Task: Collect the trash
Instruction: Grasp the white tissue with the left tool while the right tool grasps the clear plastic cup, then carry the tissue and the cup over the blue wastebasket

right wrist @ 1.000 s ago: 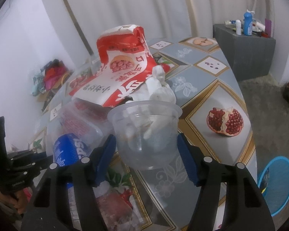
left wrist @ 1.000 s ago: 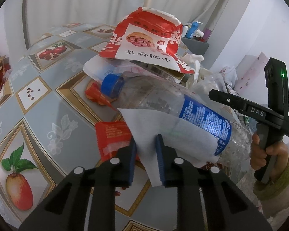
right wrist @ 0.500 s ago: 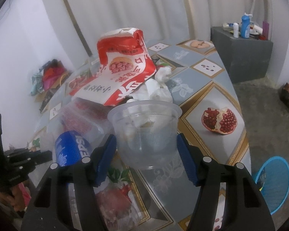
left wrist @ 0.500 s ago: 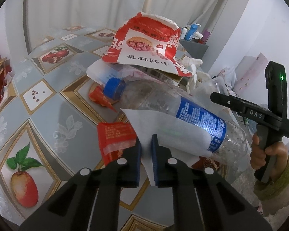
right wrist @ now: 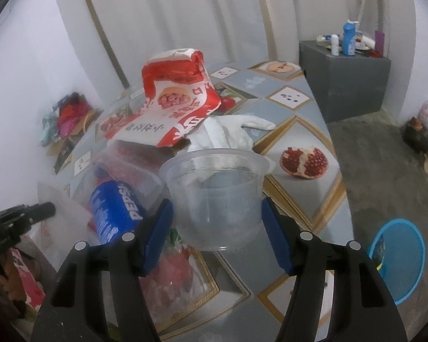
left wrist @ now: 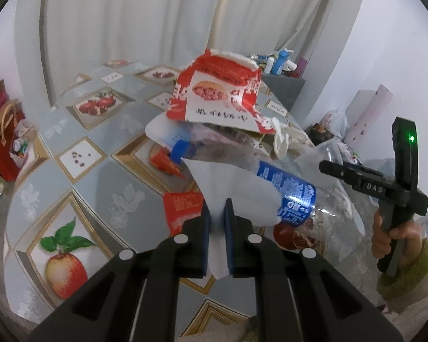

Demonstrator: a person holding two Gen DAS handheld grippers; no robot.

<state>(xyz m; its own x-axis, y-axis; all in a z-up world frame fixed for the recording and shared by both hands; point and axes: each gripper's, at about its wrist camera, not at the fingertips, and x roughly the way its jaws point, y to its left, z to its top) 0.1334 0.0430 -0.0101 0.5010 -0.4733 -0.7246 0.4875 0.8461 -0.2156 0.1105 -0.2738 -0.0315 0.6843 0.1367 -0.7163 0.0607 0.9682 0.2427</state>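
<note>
Bottom centre: left gripper [left wrist: 217, 222] fingers pinch limp tissue [left wrist: 231, 191]; right gripper [right wrist: 216, 225] spans light, crushable plastic cup [right wrist: 215, 193], contact unclear.

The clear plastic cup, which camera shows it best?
The right wrist view: the clear plastic cup sits centred and whole between the right gripper fingers, rim to base. In the left wrist view only a translucent part of it shows at the right, beyond the Pepsi bottle.
</note>
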